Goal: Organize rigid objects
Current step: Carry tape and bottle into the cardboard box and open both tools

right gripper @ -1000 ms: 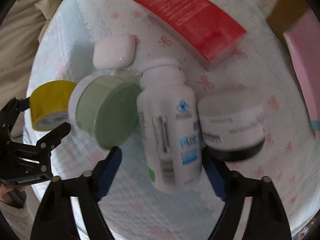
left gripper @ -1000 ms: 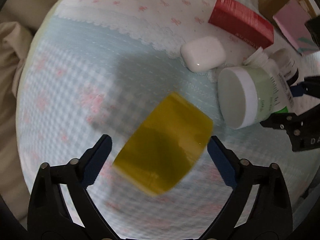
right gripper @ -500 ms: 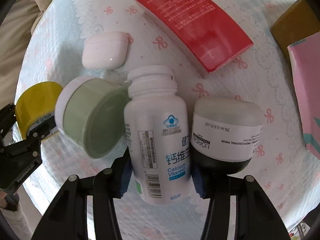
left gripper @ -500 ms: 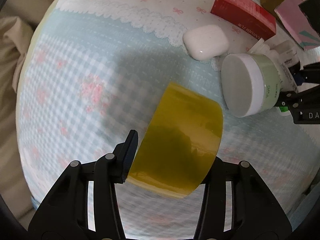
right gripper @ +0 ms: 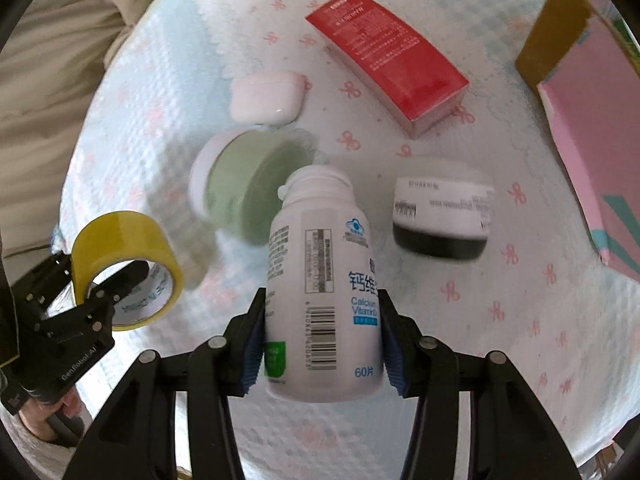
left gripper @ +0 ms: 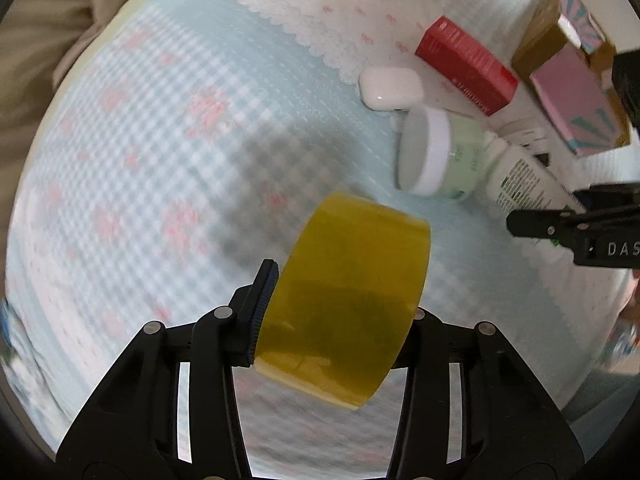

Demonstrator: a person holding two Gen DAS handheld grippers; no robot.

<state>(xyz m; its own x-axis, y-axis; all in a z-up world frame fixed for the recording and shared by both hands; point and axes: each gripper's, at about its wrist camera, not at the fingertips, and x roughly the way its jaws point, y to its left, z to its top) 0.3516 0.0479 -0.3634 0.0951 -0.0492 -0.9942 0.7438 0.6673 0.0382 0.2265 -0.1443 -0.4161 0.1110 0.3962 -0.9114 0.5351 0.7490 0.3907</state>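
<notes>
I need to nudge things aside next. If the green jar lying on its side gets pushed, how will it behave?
The green jar lies on its round side, so it will probably roll rather than slide. The soft quilted cloth may damp that. It looks rigid, and would likely bump the white earbud case close behind it.

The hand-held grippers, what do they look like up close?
Both the left hand-held gripper and the right hand-held gripper are matte black linkage frames with silver rivets and ribbed blue finger pads. White lettering marks their bodies. No cables or sleeves show.
</notes>
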